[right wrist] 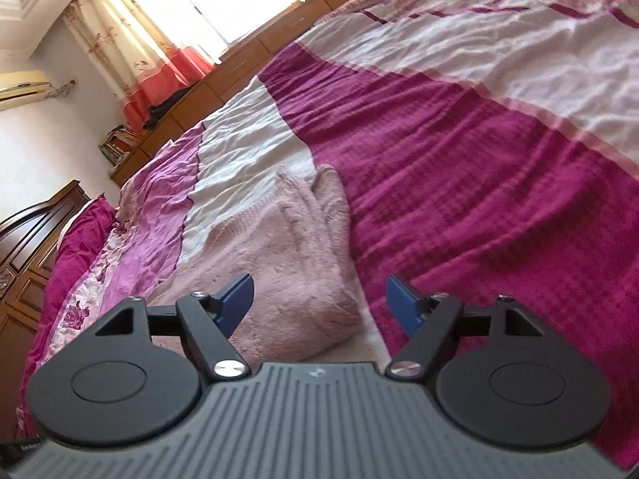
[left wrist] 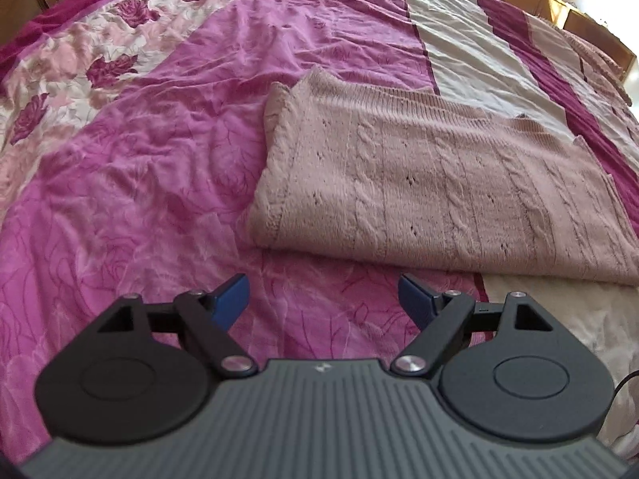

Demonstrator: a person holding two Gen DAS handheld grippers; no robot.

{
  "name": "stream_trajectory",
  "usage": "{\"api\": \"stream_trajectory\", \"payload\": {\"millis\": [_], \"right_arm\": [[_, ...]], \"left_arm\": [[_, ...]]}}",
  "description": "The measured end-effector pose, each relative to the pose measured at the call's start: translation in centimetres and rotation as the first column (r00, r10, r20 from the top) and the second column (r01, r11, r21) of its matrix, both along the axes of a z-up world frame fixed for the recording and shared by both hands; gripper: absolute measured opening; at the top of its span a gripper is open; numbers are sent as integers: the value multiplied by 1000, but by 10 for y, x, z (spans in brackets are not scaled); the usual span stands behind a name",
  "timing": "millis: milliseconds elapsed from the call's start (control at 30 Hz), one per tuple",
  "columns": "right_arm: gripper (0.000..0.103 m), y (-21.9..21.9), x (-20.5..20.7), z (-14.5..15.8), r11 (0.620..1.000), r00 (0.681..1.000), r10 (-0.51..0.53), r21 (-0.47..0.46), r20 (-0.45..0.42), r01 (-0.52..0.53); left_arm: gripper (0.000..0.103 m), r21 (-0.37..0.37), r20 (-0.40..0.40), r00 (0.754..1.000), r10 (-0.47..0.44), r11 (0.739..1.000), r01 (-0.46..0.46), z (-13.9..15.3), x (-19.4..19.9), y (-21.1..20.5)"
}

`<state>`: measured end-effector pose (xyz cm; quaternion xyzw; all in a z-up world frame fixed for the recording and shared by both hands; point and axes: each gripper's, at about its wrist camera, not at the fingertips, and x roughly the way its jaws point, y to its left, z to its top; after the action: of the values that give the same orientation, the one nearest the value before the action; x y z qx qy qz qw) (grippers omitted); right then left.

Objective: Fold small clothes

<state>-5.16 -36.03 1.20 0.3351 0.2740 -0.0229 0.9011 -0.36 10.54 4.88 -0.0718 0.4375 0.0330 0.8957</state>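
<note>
Fingers (left wrist: 231, 299) apart, pink sweater (left wrist: 439, 183) on bedspread (left wrist: 139, 159), curtains (right wrist: 131, 40)

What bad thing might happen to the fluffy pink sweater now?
The pink cable-knit sweater lies folded on the wrinkled pink and white bedspread. Both the left gripper and the right gripper are open and hold nothing. A pinch may catch only the top layer, so the fold could fall open. The blue fingertips might also grab the bedspread with it, or snag the loose knit.
</note>
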Motion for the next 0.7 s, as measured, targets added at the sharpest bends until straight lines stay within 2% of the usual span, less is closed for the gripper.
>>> {"api": "stream_trajectory", "payload": {"millis": [133,367,500,700], "right_arm": [[79,-3,1,-6,1000,1000,5,10,-15,-5],[82,-4,6,-14,999,999,22,27,-23,-22],[82,-1,15,-17,997,997,68,23,-23,-68],[82,1,35,-21,991,994,111,83,-23,-108]], "left_arm": [[83,-4,-8,1000,-6,1000,6,-2,-1,-4],[83,37,-27,999,-19,999,20,-11,0,-14],[83,54,-31,999,-25,998,27,-14,1,-16],[83,75,-39,999,-31,997,34,-18,2,-19]]}}
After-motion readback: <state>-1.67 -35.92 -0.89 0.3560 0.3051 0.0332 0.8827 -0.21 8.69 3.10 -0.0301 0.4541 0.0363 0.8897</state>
